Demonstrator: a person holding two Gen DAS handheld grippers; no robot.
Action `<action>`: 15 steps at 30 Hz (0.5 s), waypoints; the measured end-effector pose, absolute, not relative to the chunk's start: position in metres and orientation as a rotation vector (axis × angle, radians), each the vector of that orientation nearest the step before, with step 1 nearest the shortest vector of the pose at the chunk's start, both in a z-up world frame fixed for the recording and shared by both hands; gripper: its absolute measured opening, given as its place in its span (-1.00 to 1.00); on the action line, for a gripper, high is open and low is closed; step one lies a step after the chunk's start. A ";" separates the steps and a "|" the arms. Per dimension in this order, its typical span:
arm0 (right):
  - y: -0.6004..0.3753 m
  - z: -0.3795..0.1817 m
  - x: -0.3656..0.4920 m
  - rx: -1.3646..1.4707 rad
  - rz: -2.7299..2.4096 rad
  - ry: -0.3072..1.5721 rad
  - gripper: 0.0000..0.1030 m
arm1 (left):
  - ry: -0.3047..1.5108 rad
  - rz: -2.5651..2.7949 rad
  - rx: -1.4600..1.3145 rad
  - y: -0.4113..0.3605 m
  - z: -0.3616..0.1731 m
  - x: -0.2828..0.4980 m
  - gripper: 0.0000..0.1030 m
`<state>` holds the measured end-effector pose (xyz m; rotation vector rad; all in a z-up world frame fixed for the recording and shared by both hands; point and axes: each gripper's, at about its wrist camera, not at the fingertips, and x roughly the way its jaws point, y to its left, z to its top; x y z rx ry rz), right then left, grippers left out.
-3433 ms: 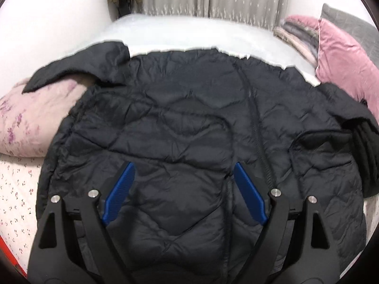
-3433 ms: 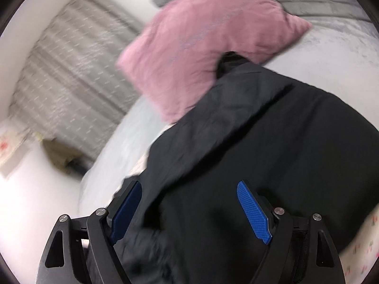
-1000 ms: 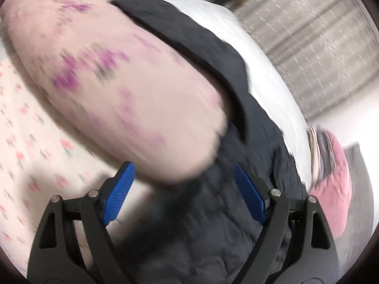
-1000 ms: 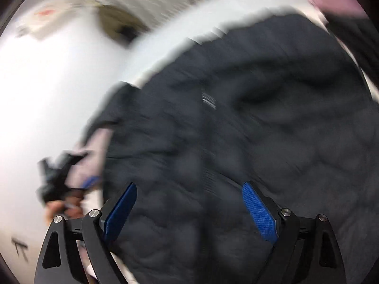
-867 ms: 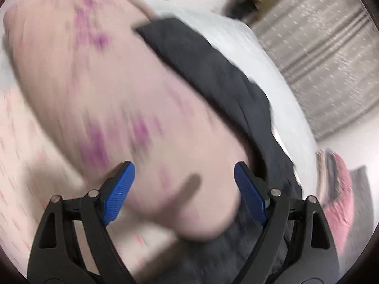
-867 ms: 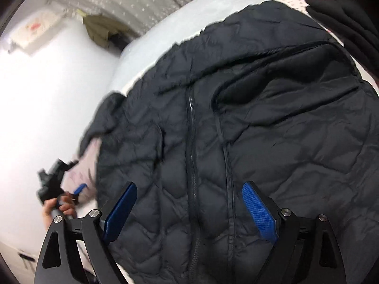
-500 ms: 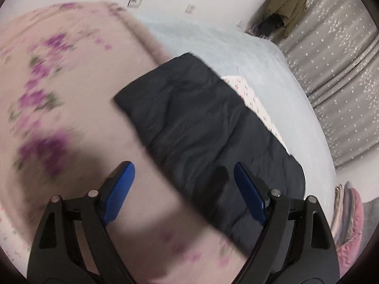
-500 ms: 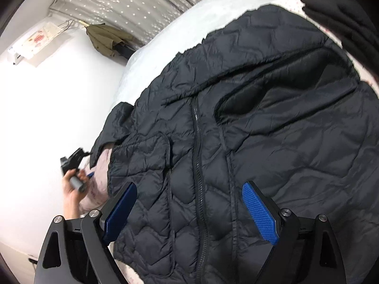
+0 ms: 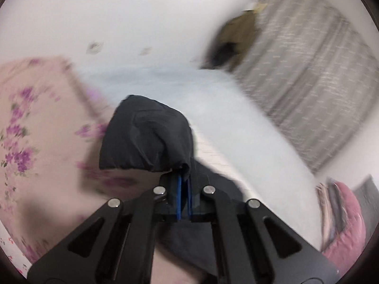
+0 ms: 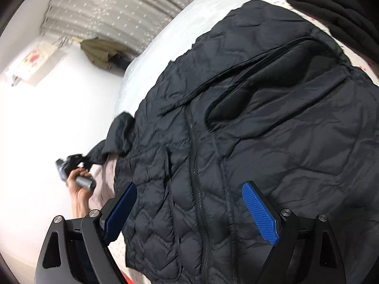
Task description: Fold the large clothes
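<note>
Pinching a sleeve cuff (image 9: 146, 139) of the black quilted jacket (image 10: 248, 142), left gripper (image 9: 183, 189) has its jaws clamped on the fabric, floral quilt (image 9: 35, 142) to its left. Only the right wrist view shows the whole jacket spread on the bed (image 10: 180, 23), zipper (image 10: 195, 170) up; right gripper (image 10: 189, 213) hovers wide above it, holding nothing.

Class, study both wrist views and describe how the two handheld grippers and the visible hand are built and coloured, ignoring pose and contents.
The right gripper has matte black angular linkage arms with triangular cut-outs, silver round pivot bolts, and blue fingertip pads with a fine knurled texture. The left gripper is the same build: black arms, silver bolts, blue pad edges. The bare left hand shows no sleeve and wraps a grey cylindrical handle. No cables show.
</note>
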<state>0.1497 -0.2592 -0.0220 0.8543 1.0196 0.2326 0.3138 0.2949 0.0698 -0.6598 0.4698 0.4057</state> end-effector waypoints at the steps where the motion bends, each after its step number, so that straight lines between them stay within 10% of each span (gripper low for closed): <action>1: -0.263 -0.023 0.149 0.868 0.226 1.013 0.78 | 0.461 0.362 -0.629 0.277 0.081 0.313 -0.92; 15: -0.294 -0.027 0.148 0.918 0.159 0.985 0.78 | 0.556 -0.194 -0.420 0.065 0.101 0.344 -0.85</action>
